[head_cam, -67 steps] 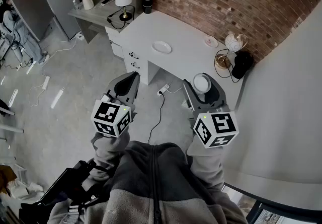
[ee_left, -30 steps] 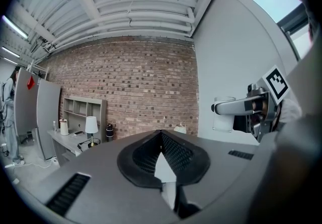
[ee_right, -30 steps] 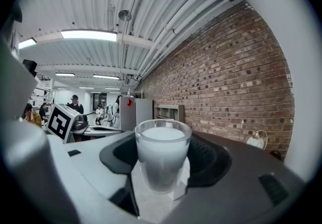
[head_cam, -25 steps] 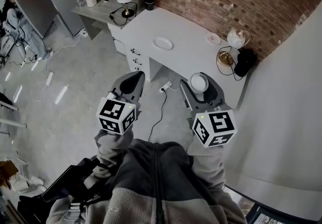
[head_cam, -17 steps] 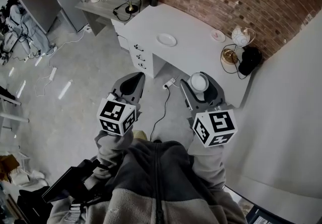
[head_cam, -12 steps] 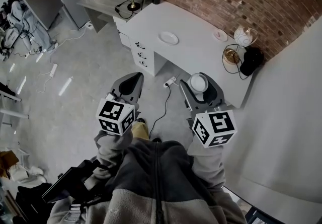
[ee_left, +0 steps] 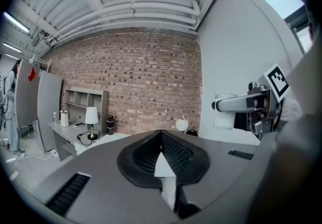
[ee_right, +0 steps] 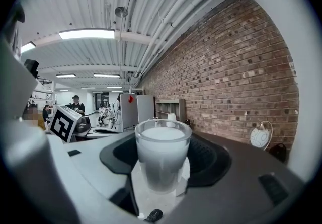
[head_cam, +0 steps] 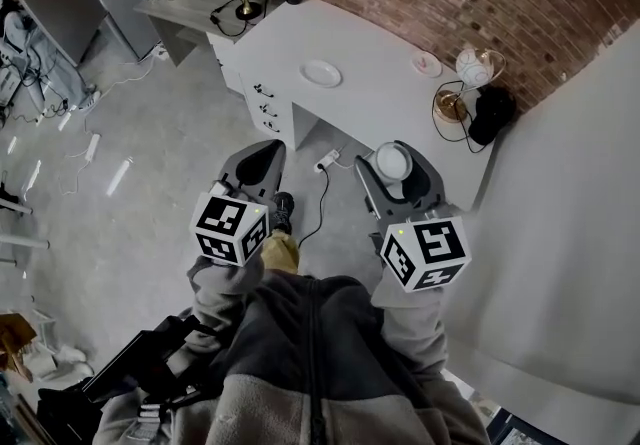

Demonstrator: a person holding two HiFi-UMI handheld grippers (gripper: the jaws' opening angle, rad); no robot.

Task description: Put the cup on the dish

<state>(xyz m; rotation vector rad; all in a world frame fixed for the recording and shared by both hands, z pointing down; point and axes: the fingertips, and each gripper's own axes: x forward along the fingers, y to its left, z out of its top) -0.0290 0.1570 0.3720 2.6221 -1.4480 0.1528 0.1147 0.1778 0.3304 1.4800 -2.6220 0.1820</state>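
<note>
We find the dish (head_cam: pixel 321 73) on the desk (head_cam: pixel 375 108) near its front edge, a saucer (head_cam: pixel 426 63) by the back edge, and a globe lamp (head_cam: pixel 470 63) at the back right corner. Before the desk, the cup (head_cam: pixel 391 163) stands between the jaws of the right gripper (ee_right: pixel 162 167), with the left gripper (head_cam: pixel 262 158) to its left.

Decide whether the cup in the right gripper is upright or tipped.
Upright. The cup stands between the right gripper's jaws with its rim level on top; the head view looks down into its round mouth.
</note>
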